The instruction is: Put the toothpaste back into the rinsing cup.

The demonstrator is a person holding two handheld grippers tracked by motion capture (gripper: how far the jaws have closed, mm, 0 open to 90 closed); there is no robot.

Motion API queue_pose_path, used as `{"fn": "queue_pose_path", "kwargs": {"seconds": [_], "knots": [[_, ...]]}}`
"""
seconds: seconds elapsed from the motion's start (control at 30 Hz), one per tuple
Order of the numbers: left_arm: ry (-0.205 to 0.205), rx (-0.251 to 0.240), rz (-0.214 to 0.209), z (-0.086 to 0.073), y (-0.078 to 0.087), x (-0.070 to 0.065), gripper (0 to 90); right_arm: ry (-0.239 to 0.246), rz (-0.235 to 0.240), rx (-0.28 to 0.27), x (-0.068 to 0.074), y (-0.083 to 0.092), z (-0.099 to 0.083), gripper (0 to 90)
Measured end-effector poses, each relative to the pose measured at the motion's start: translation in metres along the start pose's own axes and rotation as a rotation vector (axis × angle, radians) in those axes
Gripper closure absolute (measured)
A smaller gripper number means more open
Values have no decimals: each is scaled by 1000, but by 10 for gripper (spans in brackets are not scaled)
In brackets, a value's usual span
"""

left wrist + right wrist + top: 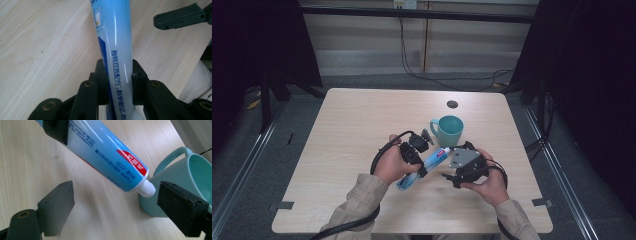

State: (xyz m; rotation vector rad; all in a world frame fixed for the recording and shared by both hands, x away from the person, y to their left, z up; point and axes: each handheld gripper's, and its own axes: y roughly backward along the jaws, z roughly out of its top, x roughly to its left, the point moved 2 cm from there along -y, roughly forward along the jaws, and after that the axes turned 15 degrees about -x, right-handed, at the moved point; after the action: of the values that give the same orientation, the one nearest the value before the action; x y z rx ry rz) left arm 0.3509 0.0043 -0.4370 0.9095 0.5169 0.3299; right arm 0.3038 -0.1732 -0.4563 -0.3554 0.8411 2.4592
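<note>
My left gripper (120, 82) is clamped on a toothpaste tube (116, 37), its two black jaws pressing the tube's lower body from either side, and the tube is held off the light wooden table (352, 125), slanting toward the teal mug (448, 131) near the middle of the tabletop. The tube is glossy soft plastic, pale blue fading to white, with a darker blue band and a column of dark blue Chinese print along it. The right gripper view adds what that close look leaves out: a red label patch near the shoulder, more small print, and a ribbed white screw cap (147, 188) at the tip, which sits just beside the mug's smooth matte wall below its looped handle. My right gripper (125, 205) stands wide open, its blocky dark pads apart with bare wood grain between them and the cap just above the gap, gripping nothing. From the high view I see both my hands in beige sleeves, the grey three-cornered plate (460, 157) on the right gripper, and a small round dark hole (452, 104) in the table beyond the mug.
</note>
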Motion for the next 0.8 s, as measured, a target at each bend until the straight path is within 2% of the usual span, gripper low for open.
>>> {"fn": "queue_pose_path", "kwargs": {"seconds": [0.23, 0.6, 0.8], "knots": [[-2, -3, -9, 2, 0, -2, 728, 15, 5, 14, -1, -2, -2, 139], [-32, 0, -31, 13, 2, -10, 728, 43, -6, 7, -2, -3, 2, 139], [-46, 4, -59, 17, 0, -15, 728, 64, -13, 11, -3, -3, 2, 148]]}}
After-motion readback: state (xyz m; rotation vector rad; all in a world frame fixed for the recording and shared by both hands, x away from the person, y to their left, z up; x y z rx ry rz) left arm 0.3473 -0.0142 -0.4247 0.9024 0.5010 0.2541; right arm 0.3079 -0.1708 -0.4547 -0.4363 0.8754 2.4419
